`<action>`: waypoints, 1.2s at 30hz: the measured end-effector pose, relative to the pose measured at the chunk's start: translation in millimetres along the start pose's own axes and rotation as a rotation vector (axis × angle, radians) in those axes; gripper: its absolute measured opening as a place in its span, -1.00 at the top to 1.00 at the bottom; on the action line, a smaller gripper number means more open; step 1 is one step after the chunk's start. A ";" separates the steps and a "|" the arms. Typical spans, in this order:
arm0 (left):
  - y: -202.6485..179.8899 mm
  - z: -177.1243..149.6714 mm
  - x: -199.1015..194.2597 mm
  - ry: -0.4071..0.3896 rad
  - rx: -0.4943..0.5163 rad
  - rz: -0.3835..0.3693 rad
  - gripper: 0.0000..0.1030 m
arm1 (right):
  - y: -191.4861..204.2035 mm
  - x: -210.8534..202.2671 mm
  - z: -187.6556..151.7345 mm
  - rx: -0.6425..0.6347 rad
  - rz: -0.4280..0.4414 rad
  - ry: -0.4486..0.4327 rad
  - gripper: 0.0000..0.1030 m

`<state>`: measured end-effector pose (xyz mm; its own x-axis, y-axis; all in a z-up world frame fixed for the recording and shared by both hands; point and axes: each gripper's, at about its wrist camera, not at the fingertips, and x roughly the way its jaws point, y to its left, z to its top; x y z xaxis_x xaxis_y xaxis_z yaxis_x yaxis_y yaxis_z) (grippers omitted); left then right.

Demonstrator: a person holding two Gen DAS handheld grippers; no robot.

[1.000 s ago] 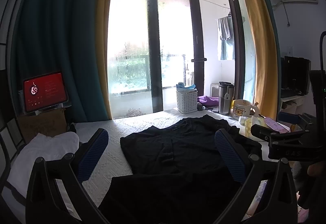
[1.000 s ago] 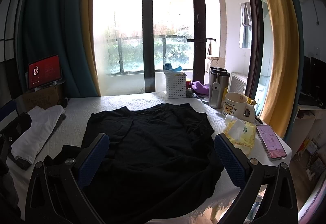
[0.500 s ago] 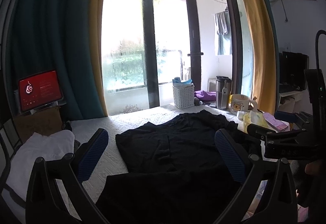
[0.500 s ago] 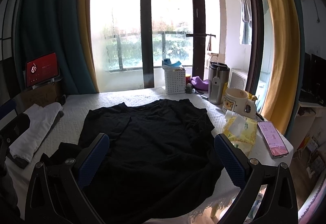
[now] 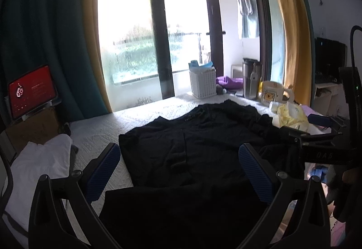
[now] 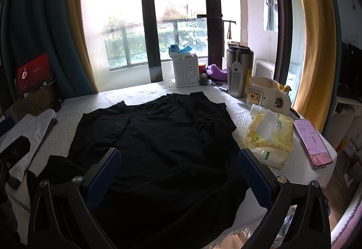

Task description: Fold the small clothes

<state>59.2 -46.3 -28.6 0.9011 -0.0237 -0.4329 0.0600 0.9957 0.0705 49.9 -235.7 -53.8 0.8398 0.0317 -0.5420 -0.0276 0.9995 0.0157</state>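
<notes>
Black shirt (image 6: 158, 147), mug (image 6: 262, 95), phone (image 6: 313, 143) beside

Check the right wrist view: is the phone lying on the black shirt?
No, the phone lies on the white cloth beside the yellow packet, clear of the black shirt.

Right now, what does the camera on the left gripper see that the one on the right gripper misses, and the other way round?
Only the left wrist view shows the right gripper itself, reaching in from the side, jaws open.

Only the right wrist view shows the phone lying screen up, beside the yellow tissue pack.

Both show the black shirt spread flat on the table, the folded white garment, the white basket, the bear mug and the red tablet.
</notes>
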 end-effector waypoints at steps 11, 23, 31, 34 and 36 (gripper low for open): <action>-4.2 0.5 57.8 0.116 0.024 0.010 -1.00 | -22.1 41.2 0.8 0.039 -0.008 0.069 -1.00; -0.6 -2.2 138.2 0.275 0.059 0.015 -0.99 | -45.7 91.0 19.2 0.056 -0.019 0.128 -1.00; -0.5 -12.3 197.6 0.438 0.148 -0.004 -0.47 | -58.5 113.5 29.3 0.054 -0.021 0.143 -1.00; -2.1 -21.6 212.8 0.505 0.171 -0.040 -0.12 | -58.9 119.4 34.0 0.059 -0.020 0.144 -1.00; -0.4 -24.9 215.6 0.498 0.165 -0.055 0.07 | -60.5 120.1 33.9 0.065 -0.021 0.144 -1.00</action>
<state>242.8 -49.6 -144.3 0.5840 0.0098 -0.8117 0.2041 0.9660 0.1585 170.8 -292.3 -91.4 0.7532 0.0149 -0.6577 0.0280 0.9981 0.0547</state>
